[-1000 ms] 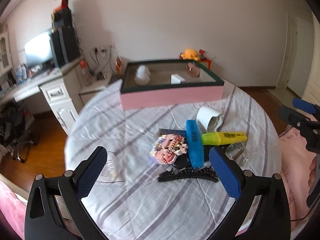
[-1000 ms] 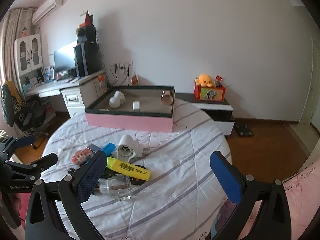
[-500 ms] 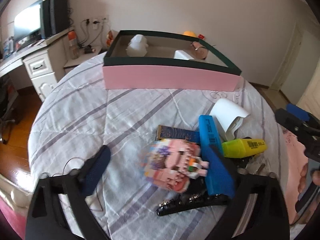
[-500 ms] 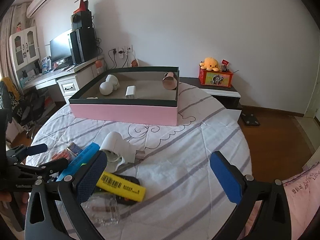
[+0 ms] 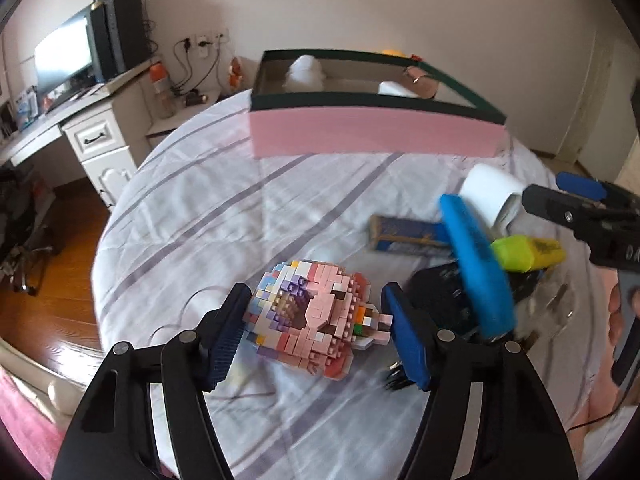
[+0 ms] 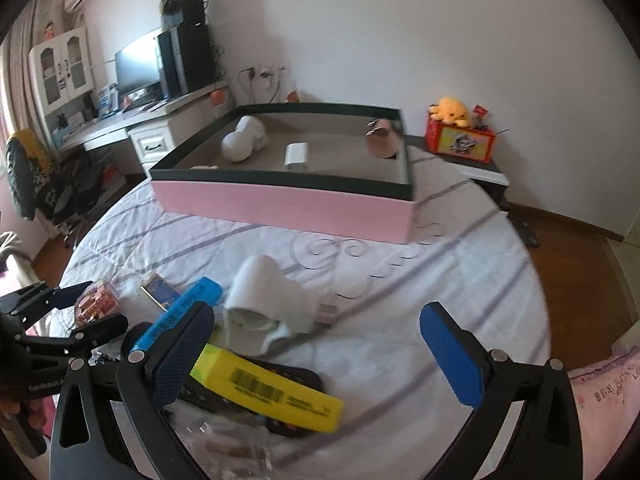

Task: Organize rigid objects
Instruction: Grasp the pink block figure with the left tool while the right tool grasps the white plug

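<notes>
The left gripper (image 5: 316, 334) stands spread, its 2 blue pads flanking the pink brick-built toy figure (image 5: 316, 316) on the striped white tablecloth (image 5: 240, 216); contact is unclear. The right gripper (image 6: 316, 340) is spread wide over the yellow highlighter with a black barcode label (image 6: 272, 392), its print unreadable. Beyond lie a blue rectangular case (image 6: 180, 312) and a white ceramic cup on its side (image 6: 268, 304), then bare cloth up to the pink, dark-rimmed box (image 6: 280, 204).

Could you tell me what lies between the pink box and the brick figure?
Only bare striped tablecloth, as the left wrist view shows, between the pink box and the brick figure.
</notes>
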Tool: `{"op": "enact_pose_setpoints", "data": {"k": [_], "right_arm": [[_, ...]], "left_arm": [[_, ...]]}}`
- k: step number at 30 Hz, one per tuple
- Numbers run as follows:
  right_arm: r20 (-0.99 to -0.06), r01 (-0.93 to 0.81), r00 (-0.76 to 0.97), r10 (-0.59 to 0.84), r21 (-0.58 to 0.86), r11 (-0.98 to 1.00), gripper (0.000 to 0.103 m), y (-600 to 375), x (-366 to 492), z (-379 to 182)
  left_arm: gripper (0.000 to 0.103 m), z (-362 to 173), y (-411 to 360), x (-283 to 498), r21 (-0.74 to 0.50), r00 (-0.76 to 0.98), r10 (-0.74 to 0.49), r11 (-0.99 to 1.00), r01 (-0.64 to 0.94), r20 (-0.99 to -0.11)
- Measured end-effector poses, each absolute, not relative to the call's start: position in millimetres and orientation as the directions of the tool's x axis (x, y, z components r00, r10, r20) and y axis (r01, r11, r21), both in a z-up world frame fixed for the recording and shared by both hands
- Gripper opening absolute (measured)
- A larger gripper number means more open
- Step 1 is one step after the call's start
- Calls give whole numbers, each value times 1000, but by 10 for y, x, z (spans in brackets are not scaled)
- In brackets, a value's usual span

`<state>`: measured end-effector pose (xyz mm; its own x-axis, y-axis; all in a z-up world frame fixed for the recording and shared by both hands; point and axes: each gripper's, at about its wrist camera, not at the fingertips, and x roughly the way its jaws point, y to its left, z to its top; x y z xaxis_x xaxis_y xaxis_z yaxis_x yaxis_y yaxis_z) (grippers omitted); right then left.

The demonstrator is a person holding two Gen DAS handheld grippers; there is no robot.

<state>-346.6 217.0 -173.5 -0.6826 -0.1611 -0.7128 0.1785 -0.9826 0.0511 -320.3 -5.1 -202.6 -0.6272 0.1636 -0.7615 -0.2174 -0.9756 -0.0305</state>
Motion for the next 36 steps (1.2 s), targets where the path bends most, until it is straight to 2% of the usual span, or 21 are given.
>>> {"op": "enact_pose_setpoints", "data": {"k": [7, 8, 10, 11, 13, 15, 26, 36], "right_arm": [[-776, 165, -611, -155, 67, -984, 102, 2059, -3705, -1949], [-781, 167, -604, -161, 73, -983, 99, 2051, -3720, -1981], [-789, 168, -587, -179, 98, -981, 85, 2061, -3740, -2035], [-789, 171, -583, -194, 114, -979, 75, 2070, -3743, -2052], [-785, 180, -585, -202, 117, -977, 75, 2088, -3737, -2059], [-781, 187, -589, -208, 119, -975, 74, 2091, -3732, -2040], [-709, 184, -674, -208, 112, -977, 74, 2161, -3541, -1733], [-606, 226, -763, -227, 79, -971, 74, 2126, -3091, -1170]], "left_arm": [[74, -2100, -131, -3168, -12, -624, 148, -976, -216, -768], [76, -2102, -137, -3161, -9, -628, 143, -977, -211, -765], [77, -2111, -144, -3176, -15, -631, 149, -977, -213, -761], [78, -2116, -150, -3191, -18, -634, 153, -977, -214, -758], [77, -2128, -144, -3200, -11, -642, 154, -975, -221, -751], [69, -2124, -132, -3188, -4, -656, 155, -974, -226, -738], [68, -1835, -203, -3048, -11, -706, 155, -979, -203, -691], [69, -1193, -134, -2751, 28, -809, 150, -979, -201, -568]]}}
